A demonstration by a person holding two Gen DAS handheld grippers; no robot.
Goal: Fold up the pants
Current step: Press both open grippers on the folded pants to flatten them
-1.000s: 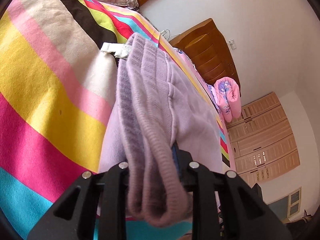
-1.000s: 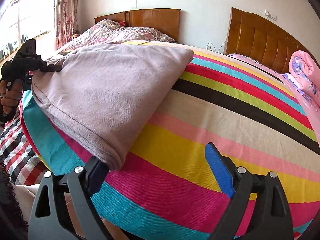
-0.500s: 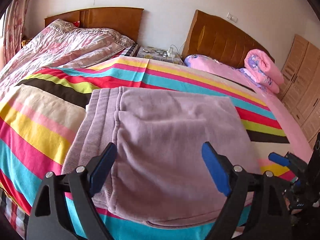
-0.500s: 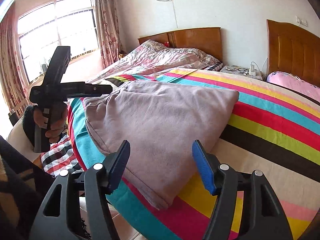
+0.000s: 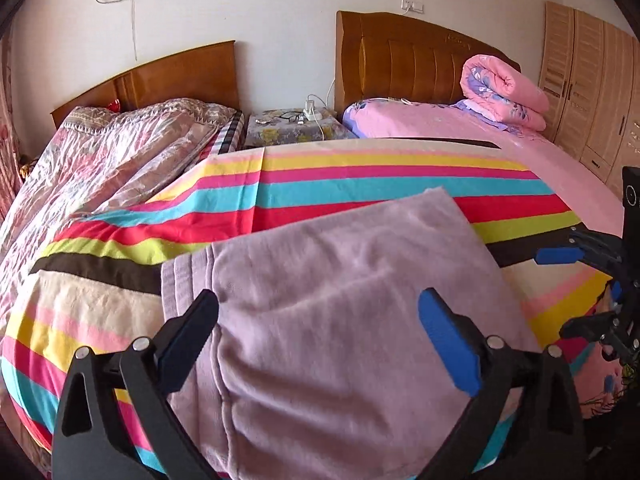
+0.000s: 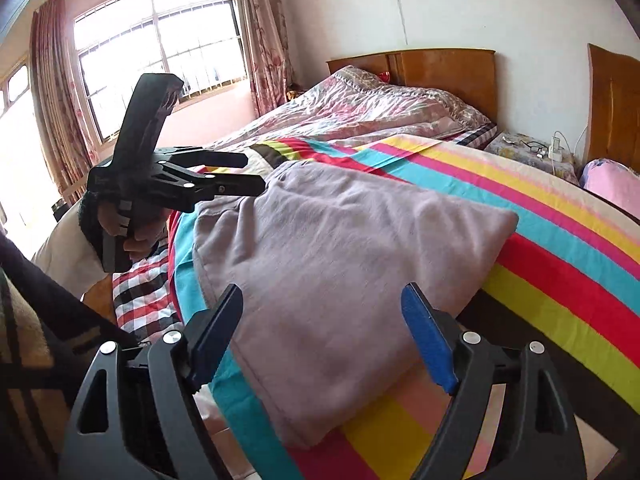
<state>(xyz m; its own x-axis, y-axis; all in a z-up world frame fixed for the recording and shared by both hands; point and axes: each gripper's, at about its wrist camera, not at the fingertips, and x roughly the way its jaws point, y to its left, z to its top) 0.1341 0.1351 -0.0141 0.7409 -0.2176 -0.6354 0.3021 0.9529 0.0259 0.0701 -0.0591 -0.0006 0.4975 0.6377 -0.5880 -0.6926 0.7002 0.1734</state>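
The left gripper (image 5: 318, 336), black with a blue pad on one finger, is opening its jaws wide; nothing is clamped between them, and the cloth seen through the gap lies below, untouched. The right gripper (image 6: 322, 332), of the same black frame and blue pad, is also opening, its jaws standing broadly apart above the cloth with nothing in their hold.

The folded mauve fleece pants (image 5: 340, 320) lie flat on the striped cotton bedspread (image 5: 360, 184), near its front edge. They form a soft, fuzzy rectangle, with a ribbed knit band along the side nearest the left gripper and a stitched seam running down the front. The far corner of the pants is blunt and slightly puffed.

The bedspread beneath the pants is woven in bands of pink, yellow, cyan, red, lime, black and cream. Beyond the pants, at the far end of the bedspread, stands a curved brown wooden headboard (image 5: 404, 64), and beside it a rolled pink floral quilt (image 5: 504, 94).
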